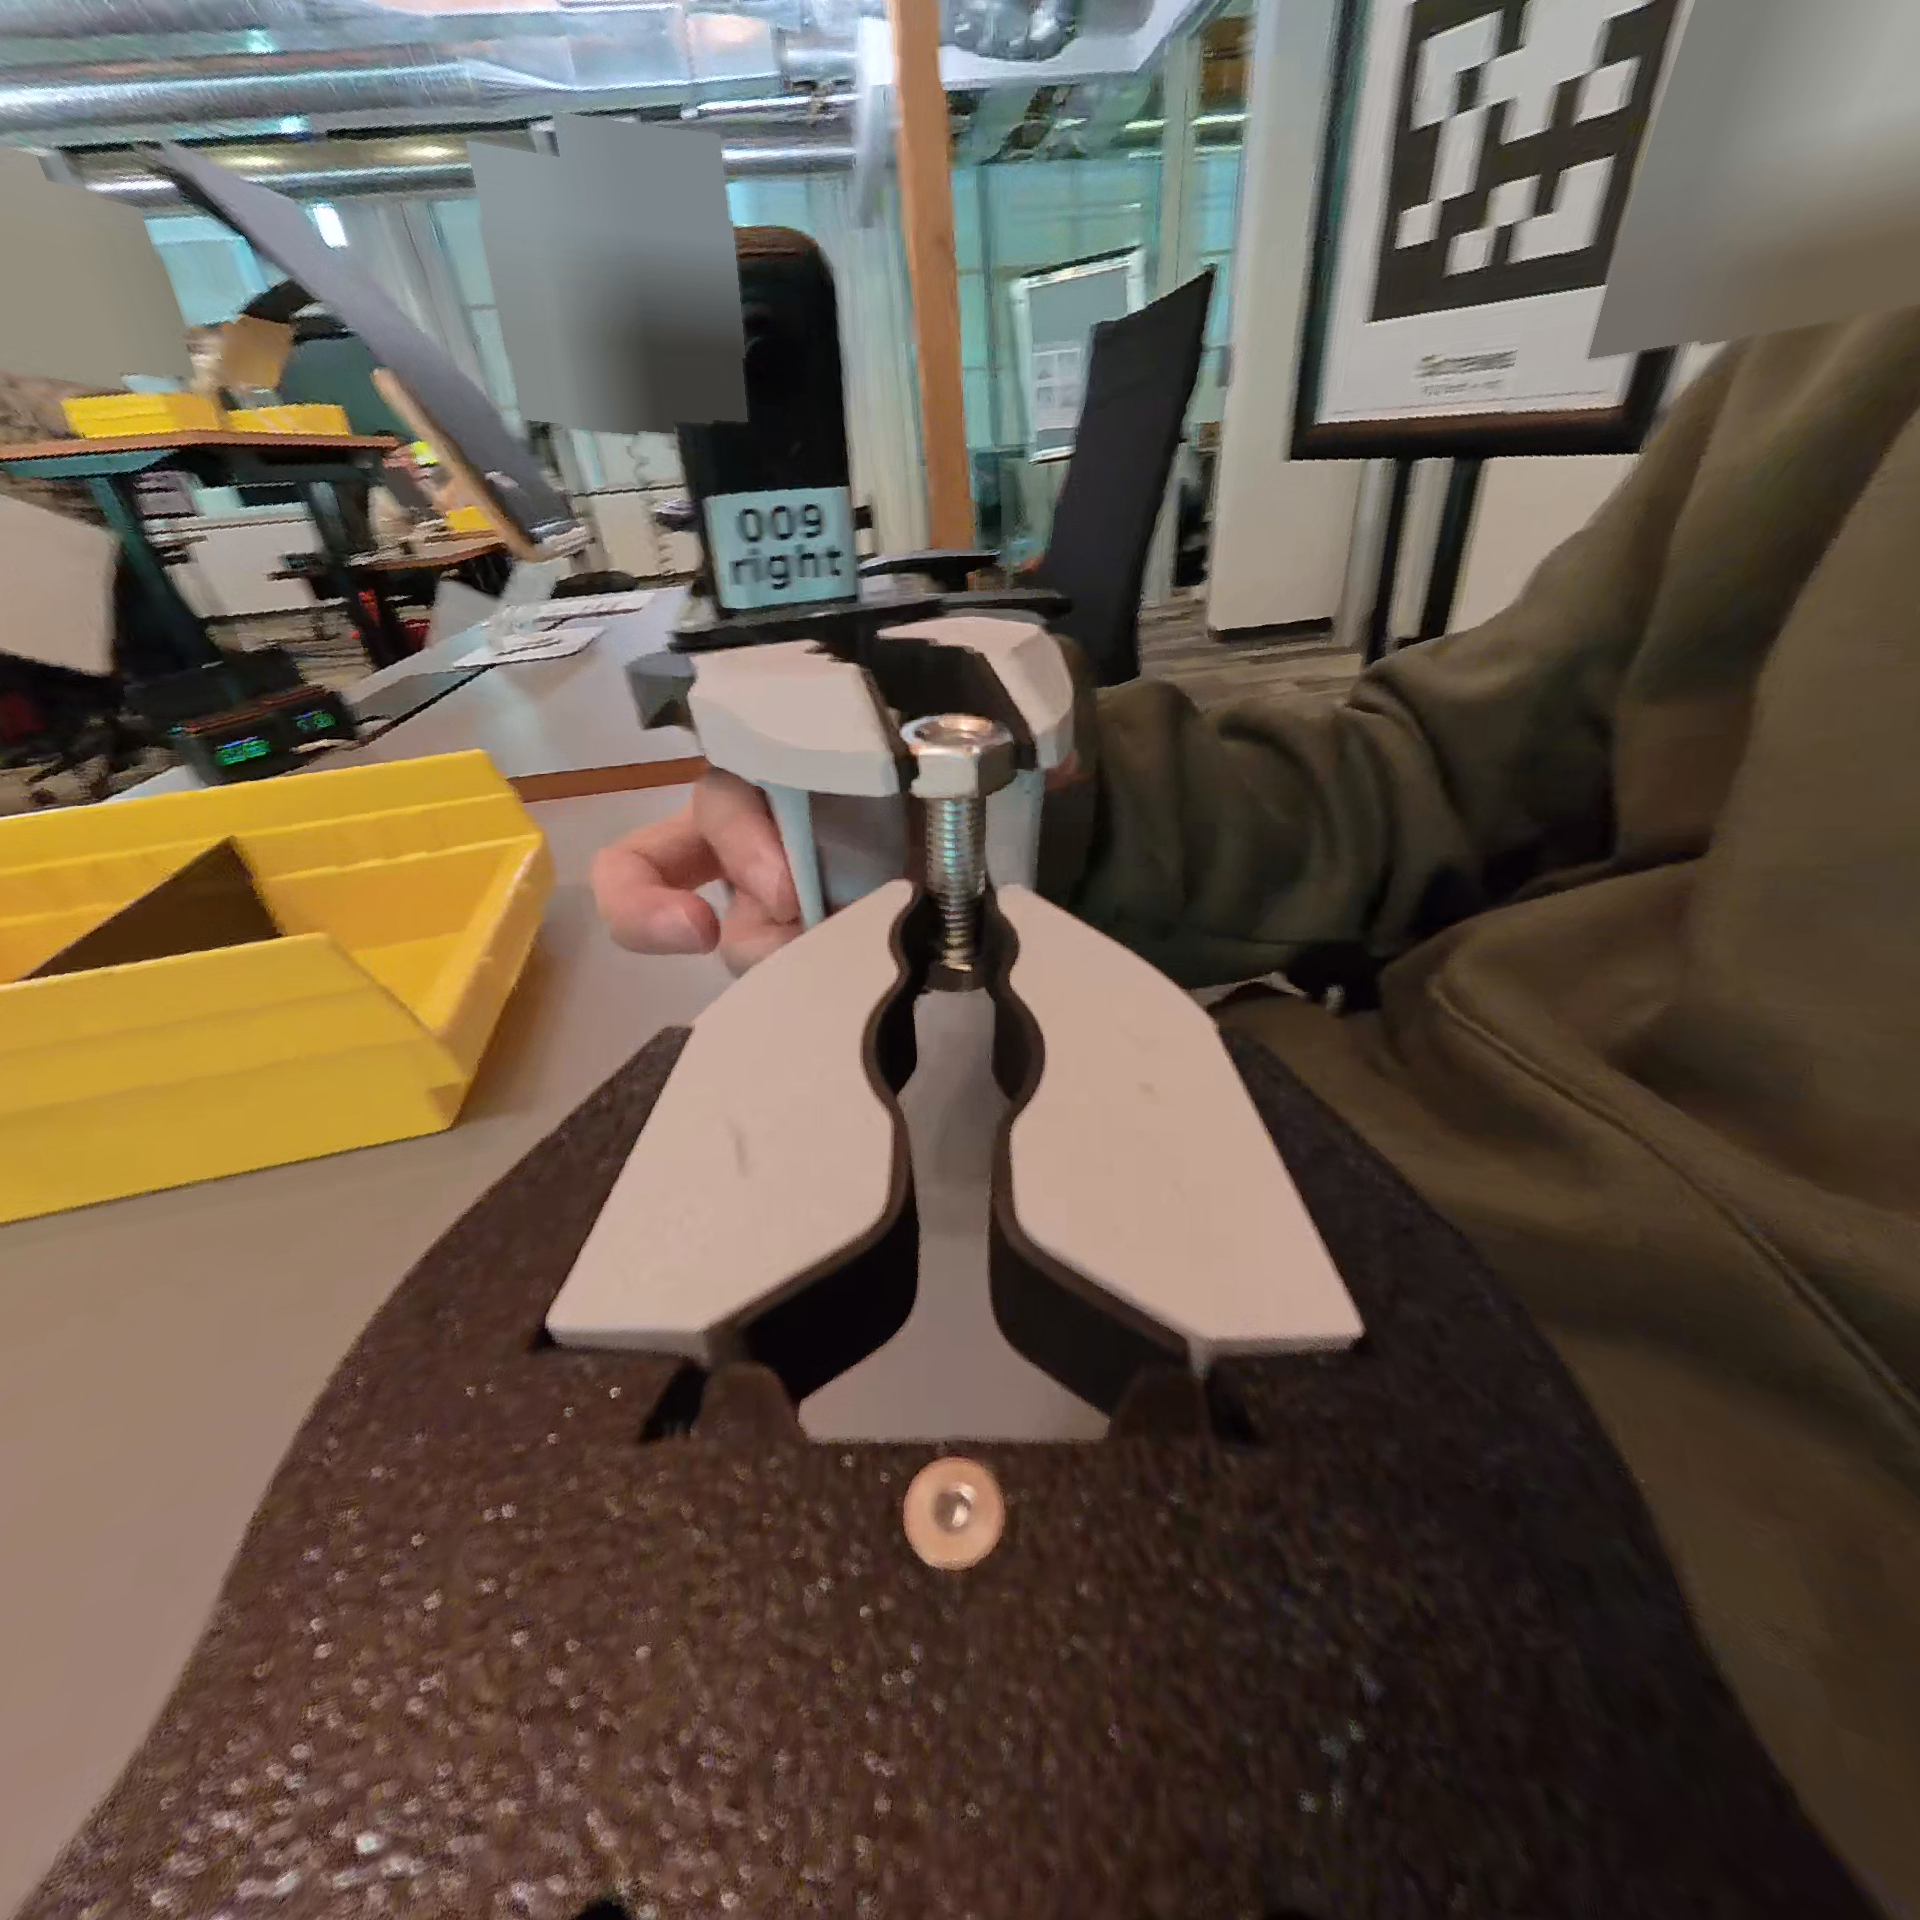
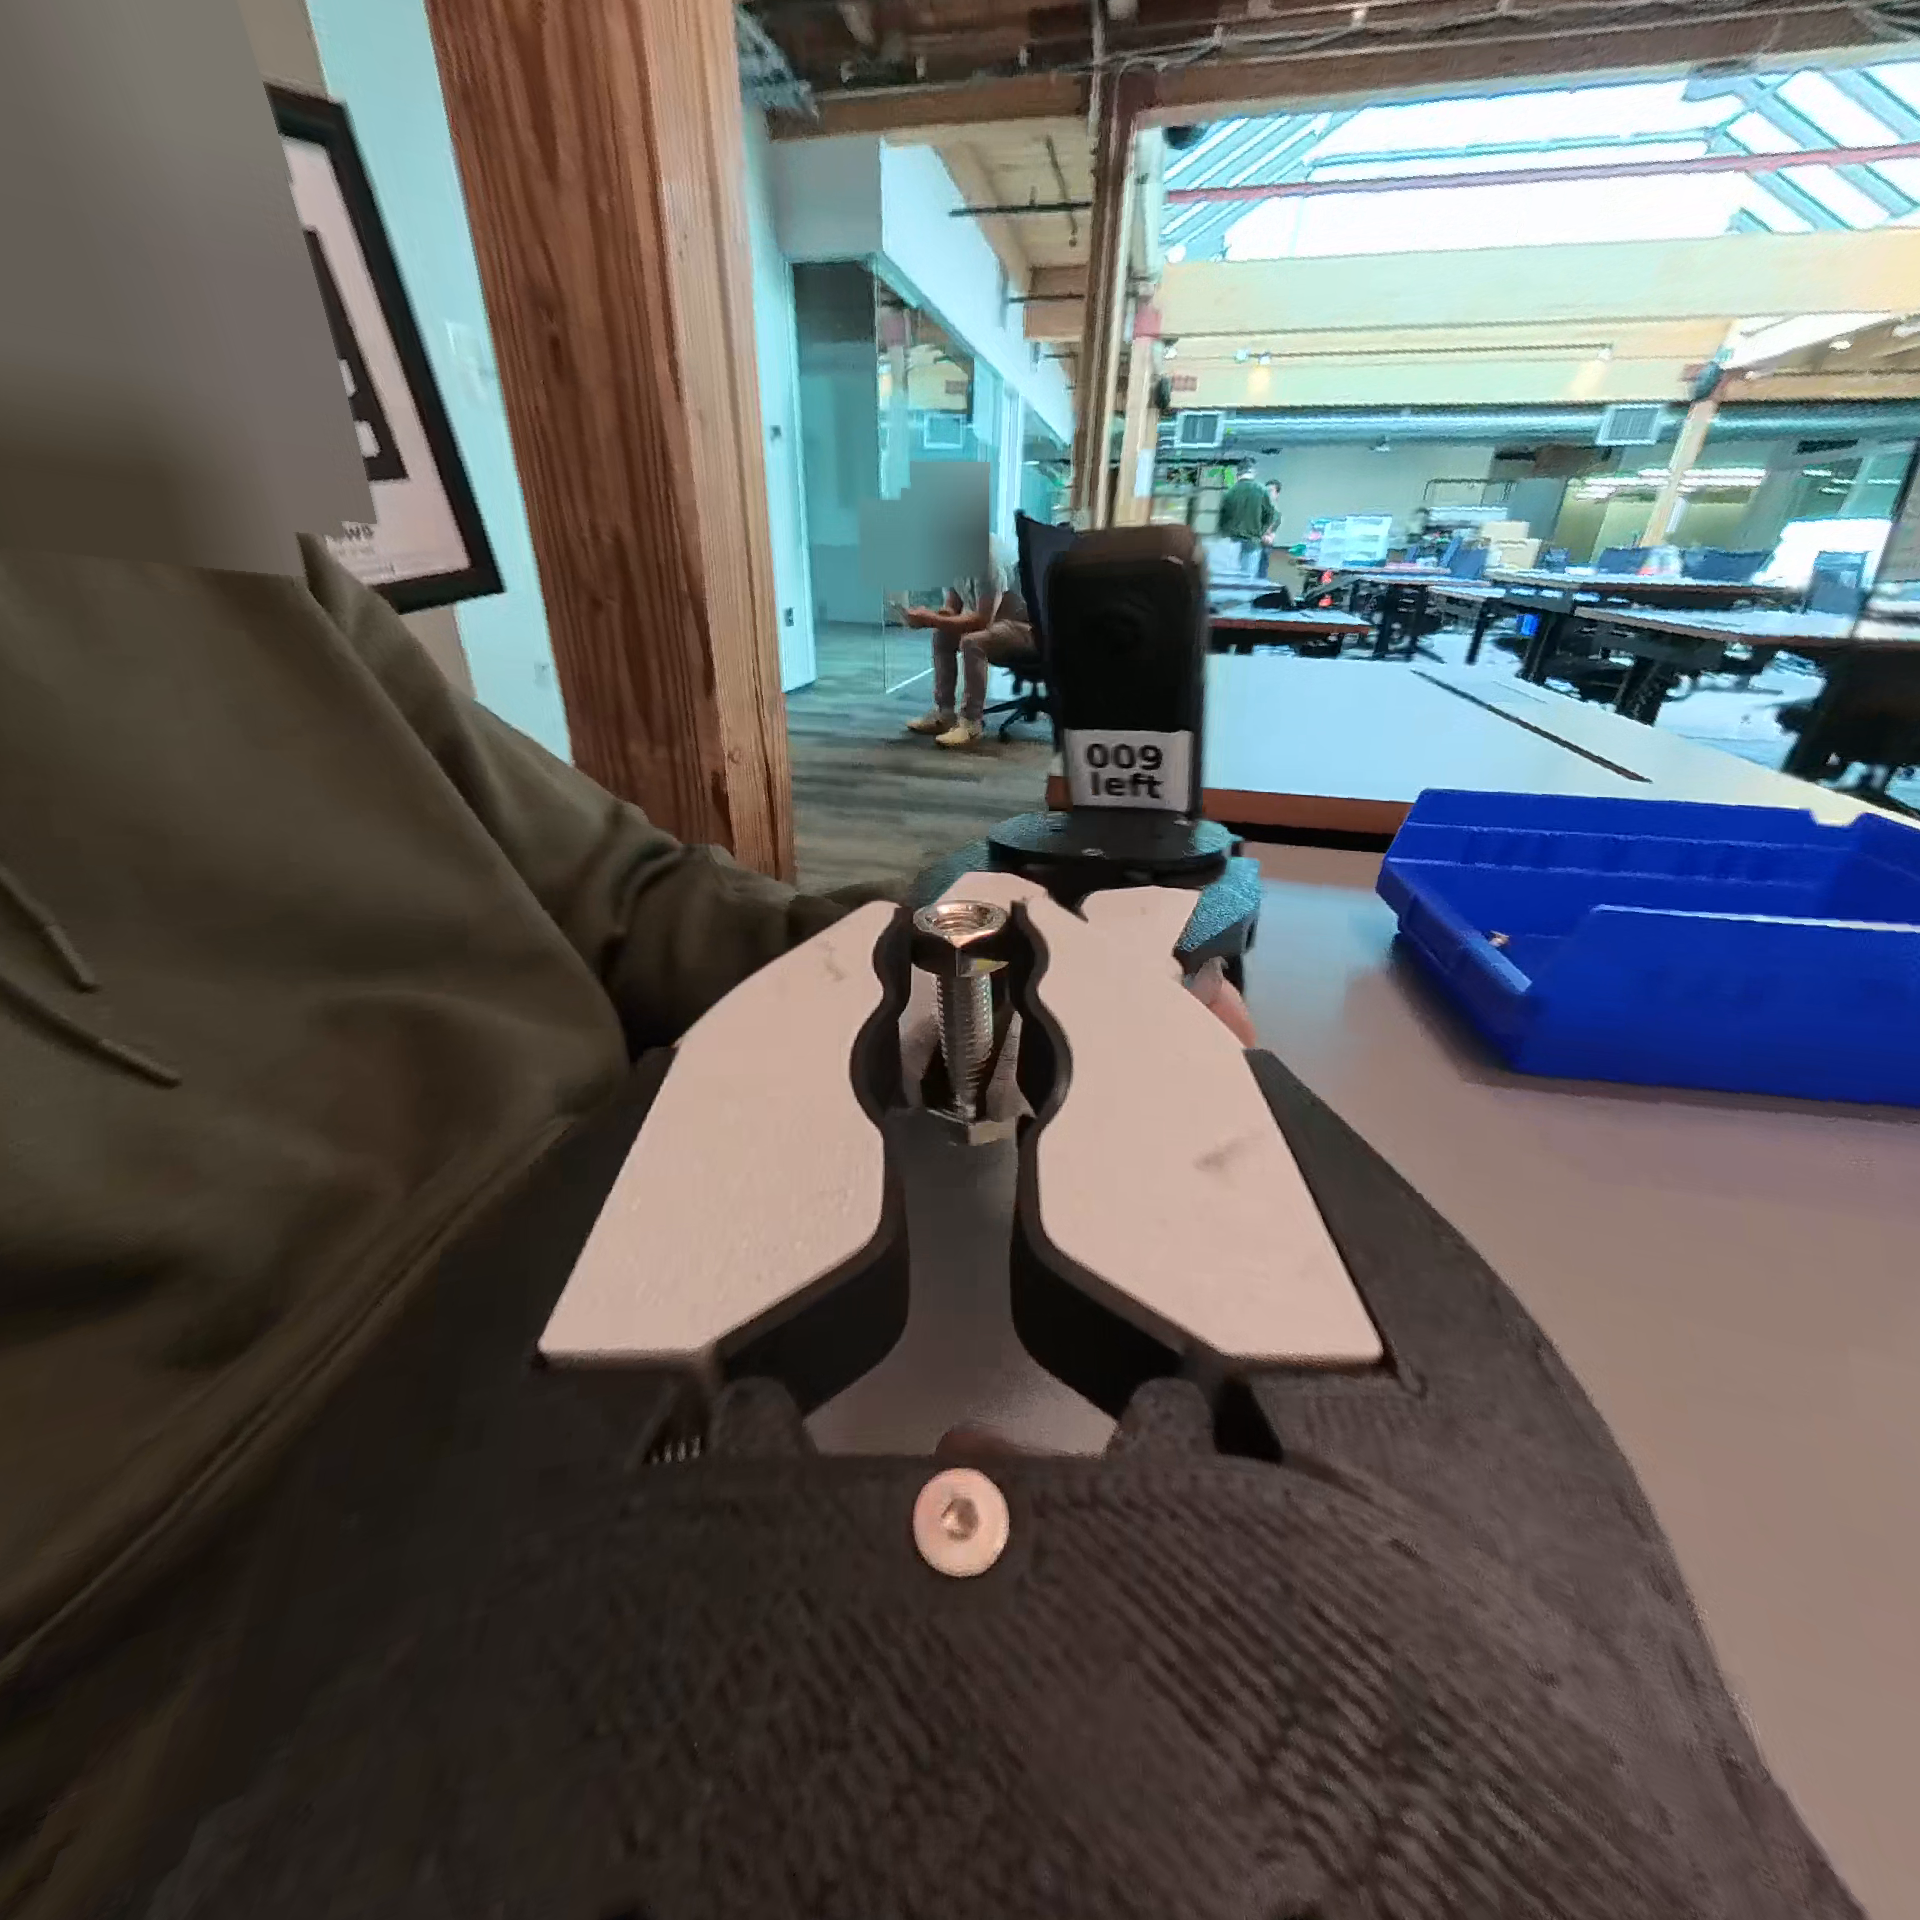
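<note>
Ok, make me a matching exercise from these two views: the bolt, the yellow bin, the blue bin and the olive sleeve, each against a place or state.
Things:
1. bolt
2. yellow bin
3. blue bin
4. olive sleeve

Places or states:
A. on the table, seen in the right wrist view
B. on the arm that holds the right gripper
C. clamped between that gripper and the left gripper, one end in each
D. on the table, seen in the left wrist view

Pairs: 1-C, 2-D, 3-A, 4-B
</note>
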Demonstrator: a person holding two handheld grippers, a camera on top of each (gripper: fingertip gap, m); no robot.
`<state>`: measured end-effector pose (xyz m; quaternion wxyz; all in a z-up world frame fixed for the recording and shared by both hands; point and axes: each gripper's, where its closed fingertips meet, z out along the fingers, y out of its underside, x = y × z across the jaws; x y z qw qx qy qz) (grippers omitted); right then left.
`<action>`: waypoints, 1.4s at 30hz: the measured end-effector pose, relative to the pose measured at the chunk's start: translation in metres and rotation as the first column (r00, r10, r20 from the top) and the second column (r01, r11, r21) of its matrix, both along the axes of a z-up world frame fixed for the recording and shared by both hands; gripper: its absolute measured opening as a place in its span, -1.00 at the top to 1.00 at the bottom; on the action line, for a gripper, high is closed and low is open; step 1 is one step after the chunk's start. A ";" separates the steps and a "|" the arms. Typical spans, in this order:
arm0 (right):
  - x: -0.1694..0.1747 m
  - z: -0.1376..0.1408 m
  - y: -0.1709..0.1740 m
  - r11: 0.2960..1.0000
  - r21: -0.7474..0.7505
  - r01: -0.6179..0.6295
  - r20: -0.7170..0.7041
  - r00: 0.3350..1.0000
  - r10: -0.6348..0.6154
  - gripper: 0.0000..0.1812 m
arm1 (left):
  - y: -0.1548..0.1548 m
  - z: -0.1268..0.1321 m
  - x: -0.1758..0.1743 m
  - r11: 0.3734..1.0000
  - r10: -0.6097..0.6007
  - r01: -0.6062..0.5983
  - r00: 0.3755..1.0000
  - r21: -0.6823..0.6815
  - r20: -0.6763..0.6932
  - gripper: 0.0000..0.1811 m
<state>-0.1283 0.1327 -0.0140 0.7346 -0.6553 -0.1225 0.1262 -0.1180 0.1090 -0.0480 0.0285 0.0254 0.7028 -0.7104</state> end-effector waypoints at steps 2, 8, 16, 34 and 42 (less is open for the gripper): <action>0.013 -0.002 0.002 0.997 -0.003 0.073 -0.021 0.997 -0.073 0.81 | 0.002 -0.002 0.013 0.996 0.089 -0.089 0.996 0.019 0.005 0.90; 0.054 -0.008 0.009 0.916 -0.038 0.399 0.058 0.916 -0.397 0.59 | 0.014 0.000 0.053 0.922 0.386 -0.387 0.922 0.026 0.042 0.90; 0.082 0.001 0.019 0.740 -0.027 0.672 -0.010 0.740 -0.672 0.59 | 0.032 0.000 0.080 0.792 0.605 -0.610 0.791 0.037 0.094 0.90; 0.071 -0.004 0.021 0.784 -0.054 0.618 0.168 0.780 -0.603 0.81 | 0.024 -0.003 0.063 0.883 0.459 -0.464 0.885 0.073 0.077 0.90; 0.014 -0.003 -0.001 0.986 -0.092 0.139 0.103 0.986 -0.130 0.81 | 0.001 -0.010 0.006 0.989 0.067 -0.077 0.994 0.126 0.085 0.90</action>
